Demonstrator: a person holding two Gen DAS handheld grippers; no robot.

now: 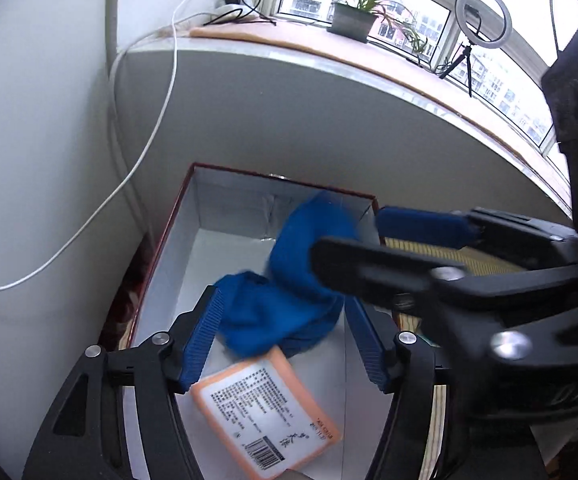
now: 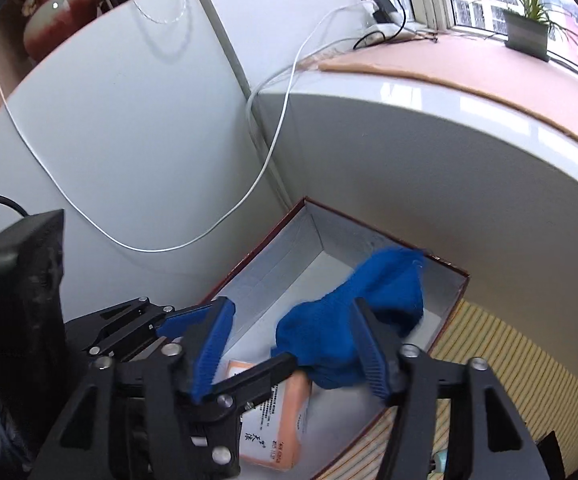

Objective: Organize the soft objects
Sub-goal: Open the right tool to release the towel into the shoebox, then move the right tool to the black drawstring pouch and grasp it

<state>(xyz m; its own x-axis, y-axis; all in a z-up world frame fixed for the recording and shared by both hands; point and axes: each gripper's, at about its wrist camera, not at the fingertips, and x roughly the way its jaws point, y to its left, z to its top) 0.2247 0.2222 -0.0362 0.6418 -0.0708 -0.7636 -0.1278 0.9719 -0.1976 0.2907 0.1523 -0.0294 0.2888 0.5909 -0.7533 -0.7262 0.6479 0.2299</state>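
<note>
Two wrist cameras, both tilted steeply down into one box

Each looks close along its own fingers toward the windowsill wall; both share the open box (image 1: 209, 216) (image 2: 317, 236), blue cloth (image 1: 289, 300) (image 2: 369, 300) and orange packet (image 1: 265, 412) (image 2: 285, 432) at lower centre.

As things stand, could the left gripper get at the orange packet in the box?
Probably not directly. The left gripper hangs open over the box, but the blue cloth lies between its fingers, covering the orange packet's upper edge.
</note>
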